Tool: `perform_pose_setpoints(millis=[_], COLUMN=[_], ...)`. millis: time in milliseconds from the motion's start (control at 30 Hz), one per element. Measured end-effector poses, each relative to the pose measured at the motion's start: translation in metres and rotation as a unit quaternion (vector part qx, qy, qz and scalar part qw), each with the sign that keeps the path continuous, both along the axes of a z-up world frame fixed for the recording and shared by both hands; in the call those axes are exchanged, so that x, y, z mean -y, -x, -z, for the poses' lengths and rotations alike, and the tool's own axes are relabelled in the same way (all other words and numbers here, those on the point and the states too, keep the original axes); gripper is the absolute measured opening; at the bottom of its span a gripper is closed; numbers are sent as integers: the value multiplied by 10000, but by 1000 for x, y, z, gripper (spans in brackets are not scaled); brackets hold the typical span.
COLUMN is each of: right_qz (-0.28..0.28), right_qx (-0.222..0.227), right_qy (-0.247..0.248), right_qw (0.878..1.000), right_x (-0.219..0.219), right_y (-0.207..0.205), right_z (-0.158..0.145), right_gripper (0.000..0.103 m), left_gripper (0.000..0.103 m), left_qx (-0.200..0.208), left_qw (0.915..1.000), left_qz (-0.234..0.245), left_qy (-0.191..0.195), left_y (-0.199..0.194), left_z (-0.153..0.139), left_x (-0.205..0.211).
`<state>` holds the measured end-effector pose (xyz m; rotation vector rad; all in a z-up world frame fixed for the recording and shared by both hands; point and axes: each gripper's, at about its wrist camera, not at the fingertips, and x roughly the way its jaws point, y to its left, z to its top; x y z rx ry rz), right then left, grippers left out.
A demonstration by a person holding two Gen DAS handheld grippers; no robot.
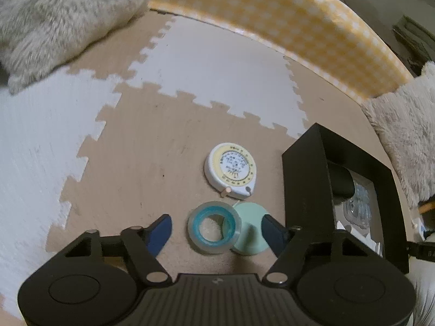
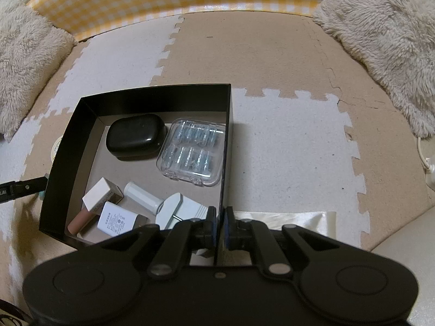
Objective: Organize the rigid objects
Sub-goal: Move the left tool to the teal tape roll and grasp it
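The left tool [image 1: 216, 231] is spread, its fingers either side of the tape roll [image 1: 214, 227] on the foam floor mat [image 1: 152, 146] and not yet pressing it; the roll lies flat, touching a mint-green disc [image 1: 251, 228] on its right, with a round tape measure [image 1: 231, 175] just beyond; the black box [image 2: 81, 146] stands to the right. The roll looks light, stiff and smooth-sided, likely slippery; pinching across its outer rim seems best, though the right finger sits over the disc. The right tool [image 2: 218, 217] is pressed together on the box's near wall.
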<state>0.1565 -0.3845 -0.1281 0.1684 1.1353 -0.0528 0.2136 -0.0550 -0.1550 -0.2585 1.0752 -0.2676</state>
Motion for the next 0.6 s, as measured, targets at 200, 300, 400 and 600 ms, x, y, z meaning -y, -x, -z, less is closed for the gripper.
perform_pose_setpoints(millis=[200,300,400,600], right_qz=[2,3,0,-1], right_qx=[0,0,-1,-1], right_qy=[-2,-4,1,3], right_qw=[10000,10000,10000,10000], right_x=[0,0,0,0], right_y=[0,0,0,0], right_z=[0,0,0,0], right_gripper=[6,6,6,6], left_gripper=[44,44,44,44], left_qx=[45,42,77,236], left_qw=[10000,10000,9999,9995], left_qz=[12,-1,-2,-108], left_qy=[35,80,92,196], left_y=[0,0,0,1], left_z=[3,3,2,-7], left_x=[1,0,0,-2])
